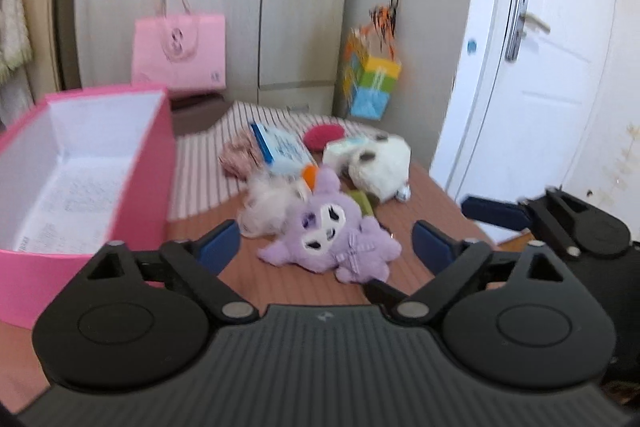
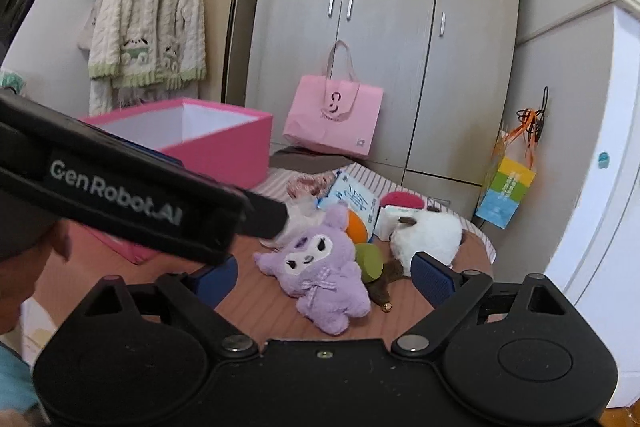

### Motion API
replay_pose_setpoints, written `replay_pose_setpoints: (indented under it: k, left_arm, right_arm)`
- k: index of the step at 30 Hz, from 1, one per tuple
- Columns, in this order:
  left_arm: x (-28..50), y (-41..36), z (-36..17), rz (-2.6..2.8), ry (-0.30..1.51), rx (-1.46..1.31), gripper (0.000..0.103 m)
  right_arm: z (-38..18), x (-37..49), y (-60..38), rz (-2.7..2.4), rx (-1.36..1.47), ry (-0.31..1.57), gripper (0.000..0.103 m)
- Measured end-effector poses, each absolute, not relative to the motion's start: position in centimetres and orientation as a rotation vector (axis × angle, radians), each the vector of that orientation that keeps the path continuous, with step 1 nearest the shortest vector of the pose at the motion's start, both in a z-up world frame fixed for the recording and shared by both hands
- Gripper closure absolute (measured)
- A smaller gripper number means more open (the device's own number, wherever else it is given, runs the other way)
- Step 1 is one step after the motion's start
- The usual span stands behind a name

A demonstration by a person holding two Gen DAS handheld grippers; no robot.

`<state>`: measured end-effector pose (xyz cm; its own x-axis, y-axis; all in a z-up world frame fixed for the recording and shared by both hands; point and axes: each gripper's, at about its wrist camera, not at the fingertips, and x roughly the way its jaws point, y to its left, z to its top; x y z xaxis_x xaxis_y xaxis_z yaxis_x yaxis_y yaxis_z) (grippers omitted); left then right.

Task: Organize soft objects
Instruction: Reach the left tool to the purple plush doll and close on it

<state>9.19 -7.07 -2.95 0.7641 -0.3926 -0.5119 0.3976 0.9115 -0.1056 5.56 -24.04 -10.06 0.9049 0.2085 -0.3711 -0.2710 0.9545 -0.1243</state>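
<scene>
A purple plush toy point(image 1: 332, 233) lies on the brown table, just beyond my left gripper point(image 1: 326, 245), which is open and empty. It also shows in the right wrist view point(image 2: 320, 273), between the fingers of my open, empty right gripper point(image 2: 326, 277). A white plush point(image 1: 380, 163) point(image 2: 428, 237), a fluffy white toy point(image 1: 266, 203), an orange and green toy point(image 2: 366, 241) and a red round cushion point(image 1: 324, 137) point(image 2: 402, 201) lie behind it. An open pink box point(image 1: 148, 187) point(image 2: 224, 151) stands at the left, empty inside.
A blue and white packet point(image 1: 282, 147) point(image 2: 352, 197) and a pink knitted item point(image 1: 236, 157) lie on a striped cloth point(image 1: 200, 171). A pink paper bag point(image 2: 332, 115) and a colourful bag point(image 2: 506, 193) hang on the wardrobe. A white door point(image 1: 532, 67) is at the right.
</scene>
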Motion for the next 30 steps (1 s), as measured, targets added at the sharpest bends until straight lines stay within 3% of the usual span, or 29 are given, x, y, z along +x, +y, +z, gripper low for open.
replay_pose_setpoints:
  k: [5,20,30]
  left_arm:
    - [13.1,-8.3,-6.0,-0.449,0.651,-0.002,0.021]
    - [18.6,-7.0,-10.3,-0.476,0.819,-0.224,0.022]
    - [18.3,-7.9,-10.4,-0.464,0.806,-0.243,0.025]
  right_arm:
    - [-12.5,8.5,-23.5,0.261,-0.196,0.399,0.011]
    - [-15.4,13.0,-24.0,0.274,-0.119,0.507,0.049]
    - [-15.8,14.6,-24.6,0.313,-0.004,0.572,0.049]
